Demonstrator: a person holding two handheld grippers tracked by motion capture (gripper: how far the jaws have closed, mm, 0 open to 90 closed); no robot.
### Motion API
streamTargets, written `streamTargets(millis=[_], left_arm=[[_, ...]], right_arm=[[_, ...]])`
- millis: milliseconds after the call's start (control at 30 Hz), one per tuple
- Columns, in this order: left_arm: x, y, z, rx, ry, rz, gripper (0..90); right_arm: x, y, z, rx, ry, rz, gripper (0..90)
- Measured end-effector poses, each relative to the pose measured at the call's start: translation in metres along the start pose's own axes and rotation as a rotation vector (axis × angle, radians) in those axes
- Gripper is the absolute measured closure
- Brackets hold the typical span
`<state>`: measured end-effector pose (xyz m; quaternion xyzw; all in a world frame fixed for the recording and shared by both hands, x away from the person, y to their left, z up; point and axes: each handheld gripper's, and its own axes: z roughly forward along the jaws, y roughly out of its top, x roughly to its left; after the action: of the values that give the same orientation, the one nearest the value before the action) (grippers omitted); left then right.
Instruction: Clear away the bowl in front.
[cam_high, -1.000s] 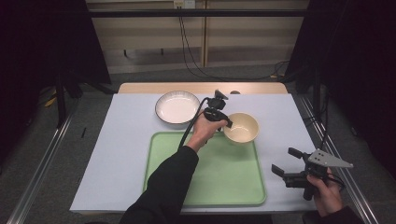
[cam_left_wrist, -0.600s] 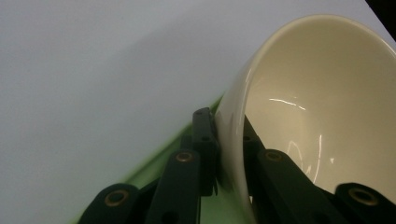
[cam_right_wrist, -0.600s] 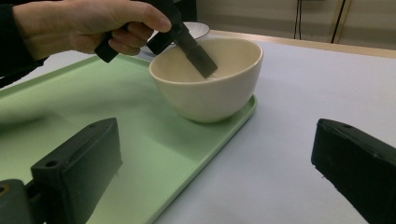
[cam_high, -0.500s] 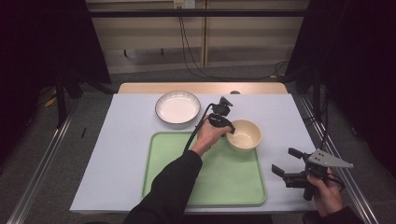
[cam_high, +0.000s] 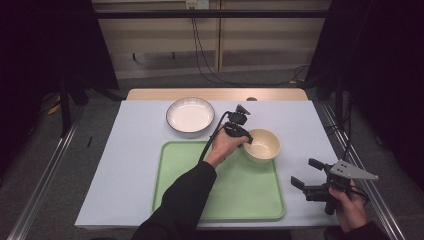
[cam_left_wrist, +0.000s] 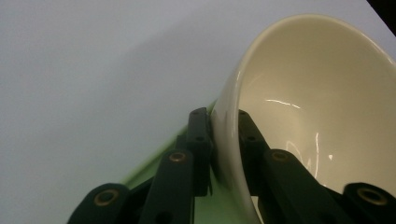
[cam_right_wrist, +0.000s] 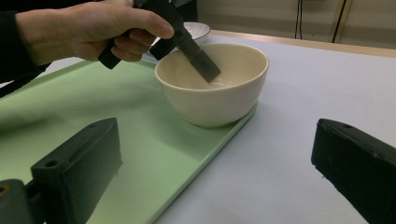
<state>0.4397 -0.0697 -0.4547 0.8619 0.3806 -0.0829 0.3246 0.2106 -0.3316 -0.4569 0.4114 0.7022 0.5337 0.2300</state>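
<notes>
The left tongs (cam_high: 245, 140) are straddling the cream bowl's (cam_high: 262, 145) rim, jaws just easing apart; the bowl, holding nothing, is sitting on the green tray's (cam_high: 240, 192) corner. The right tongs (cam_high: 306, 173) are gaping nearby.

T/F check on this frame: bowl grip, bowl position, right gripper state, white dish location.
1. The left gripper has its fingers on either side of the cream bowl wall. True.
2. The cream bowl sits at the middle of the green tray. False: it rests on the tray's far right corner, over the rim.
3. The right gripper is clamped on the tray. False: it is open, holding nothing.
4. The white dish lies beyond the tray, on the table. True.
</notes>
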Motion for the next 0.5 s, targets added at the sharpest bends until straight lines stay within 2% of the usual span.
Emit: streamTargets(millis=[67, 100, 167, 200, 233, 267, 300, 367, 400, 433, 467, 500], left_arm=[[0.003, -0.001, -0.001, -0.001, -0.004, 0.015, 74.5], [0.004, -0.002, -0.001, -0.008, -0.002, 0.019, 69.5], [0.005, -0.003, -0.002, -0.007, -0.001, 0.021, 67.6], [0.006, -0.003, -0.002, -0.007, -0.011, 0.031, 64.1], [0.006, -0.004, -0.003, -0.013, -0.02, 0.023, 59.0], [0.006, -0.004, -0.004, -0.019, -0.005, 0.039, 59.0], [0.006, -0.004, -0.007, -0.047, -0.002, 0.061, 52.6], [0.006, -0.004, -0.008, -0.055, 0.005, 0.071, 50.1], [0.006, -0.005, -0.01, -0.066, 0.008, 0.08, 45.3], [0.004, -0.005, -0.011, -0.072, 0.027, 0.106, 37.8], [0.002, -0.006, -0.011, -0.082, 0.031, 0.101, 30.1], [0.002, -0.007, -0.013, -0.092, 0.025, 0.137, 27.7]], right_arm=[[0.0, 0.0, 0.0, -0.001, -0.002, 0.001, 1.1], [0.0, 0.0, 0.0, 0.002, -0.001, -0.002, 1.1], [0.0, 0.0, 0.0, 0.004, 0.002, 0.005, 1.1], [0.0, 0.0, 0.0, 0.006, 0.004, 0.005, 1.1], [0.0, 0.0, 0.0, 0.005, 0.002, 0.005, 1.0], [0.0, 0.0, 0.0, 0.005, 0.002, 0.005, 1.0], [0.0, 0.0, 0.0, 0.006, 0.001, 0.005, 1.1], [0.0, 0.0, 0.0, 0.005, 0.002, 0.005, 1.1], [0.0, 0.0, 0.0, 0.006, 0.002, 0.005, 1.1], [0.0, 0.0, 0.0, 0.006, 0.003, 0.005, 1.1], [0.0, 0.0, 0.0, 0.006, 0.003, 0.004, 1.1], [0.0, 0.0, 0.0, 0.005, 0.006, 0.006, 1.1]])
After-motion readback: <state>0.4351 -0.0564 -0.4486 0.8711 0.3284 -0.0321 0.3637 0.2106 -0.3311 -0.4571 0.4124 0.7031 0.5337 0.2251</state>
